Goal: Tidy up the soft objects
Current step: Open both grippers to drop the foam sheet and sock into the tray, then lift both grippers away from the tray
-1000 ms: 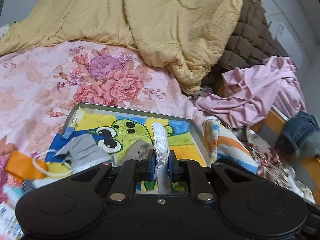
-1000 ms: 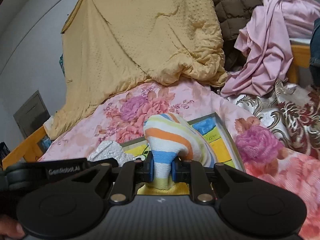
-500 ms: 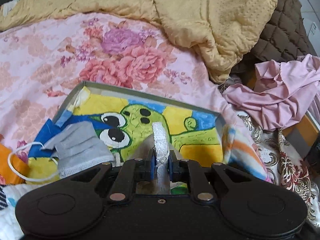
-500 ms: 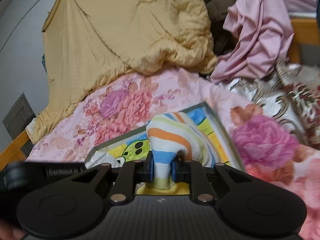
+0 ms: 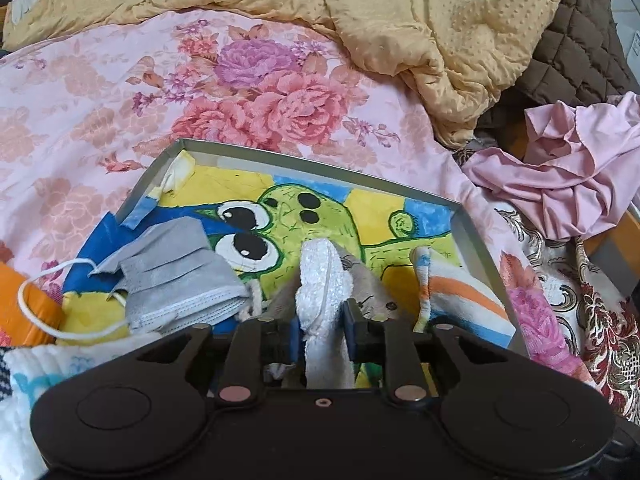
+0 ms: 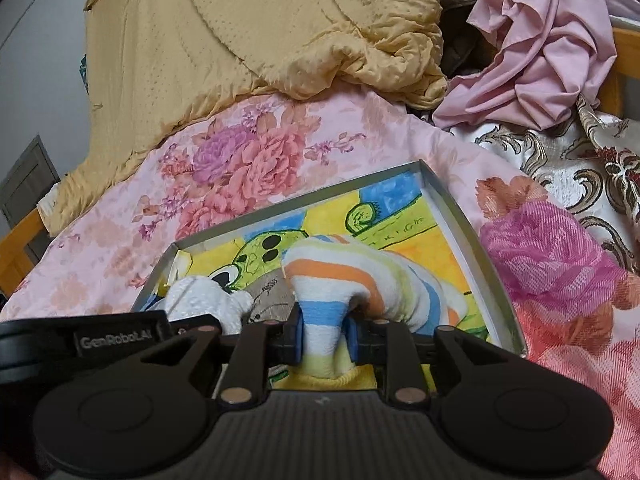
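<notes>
Striped towel (image 6: 344,276): orange, blue, yellow bands, bunched; tongs (image 6: 323,334) opening, apparently touching.

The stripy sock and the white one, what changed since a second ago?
Both grippers came down toward the tray, so the striped sock and white sock now lie inside it. The left gripper and right gripper are opening their jaws, the socks still between them. The grey mask and yellow blanket stayed put.

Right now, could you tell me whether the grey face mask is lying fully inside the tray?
No, the grey face mask hangs over the tray edge.
</notes>
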A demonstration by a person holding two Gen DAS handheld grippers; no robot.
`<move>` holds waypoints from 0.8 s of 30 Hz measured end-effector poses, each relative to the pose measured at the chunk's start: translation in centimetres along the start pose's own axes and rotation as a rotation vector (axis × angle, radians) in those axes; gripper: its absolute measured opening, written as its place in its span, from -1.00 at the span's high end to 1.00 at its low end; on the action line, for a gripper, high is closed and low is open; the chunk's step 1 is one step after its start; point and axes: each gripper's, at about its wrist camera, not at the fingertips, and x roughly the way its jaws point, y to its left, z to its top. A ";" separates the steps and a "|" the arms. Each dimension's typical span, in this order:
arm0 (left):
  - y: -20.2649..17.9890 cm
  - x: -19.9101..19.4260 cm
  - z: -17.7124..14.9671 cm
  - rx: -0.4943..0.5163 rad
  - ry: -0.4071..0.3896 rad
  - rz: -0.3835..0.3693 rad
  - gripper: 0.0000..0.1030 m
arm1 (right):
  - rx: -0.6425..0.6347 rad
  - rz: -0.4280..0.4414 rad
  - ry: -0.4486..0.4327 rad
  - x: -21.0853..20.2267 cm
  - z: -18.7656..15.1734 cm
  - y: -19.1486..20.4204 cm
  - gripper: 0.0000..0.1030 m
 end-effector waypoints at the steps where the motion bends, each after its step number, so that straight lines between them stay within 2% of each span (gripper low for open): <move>1: 0.2 -0.1 0.0 -0.013 0.005 0.001 0.43 | 0.011 0.003 0.007 0.0 0.1 -0.3 0.51; 4: 0.5 -0.4 -0.1 -0.032 0.023 0.000 0.35 | 0.030 0.009 0.020 -0.4 0.1 -0.9 0.46; 6: 0.5 -0.8 -0.2 -0.023 0.022 0.012 0.19 | 0.039 0.006 0.020 -0.8 0.3 -1.2 0.26; 8: 0.6 -1.3 -0.2 -0.025 0.016 0.013 0.06 | 0.058 0.014 0.010 -1.5 0.5 -1.6 -0.02; 12: 0.9 -2.8 -0.2 -0.034 -0.003 0.021 -0.18 | 0.075 0.011 -0.016 -3.2 1.1 -1.9 -0.27; 14: 0.8 -3.7 -0.2 -0.034 -0.014 0.020 -0.22 | 0.088 0.016 -0.026 -4.4 1.2 -2.0 -0.43; 18: 0.6 -6.0 -0.3 -0.024 -0.030 0.006 -0.28 | 0.058 -0.012 -0.063 -7.2 1.7 -1.6 -0.61; 24: 0.4 -10.6 -0.7 -0.007 -0.103 -0.010 -0.59 | 0.042 -0.033 -0.132 -12.2 1.7 -1.2 -0.92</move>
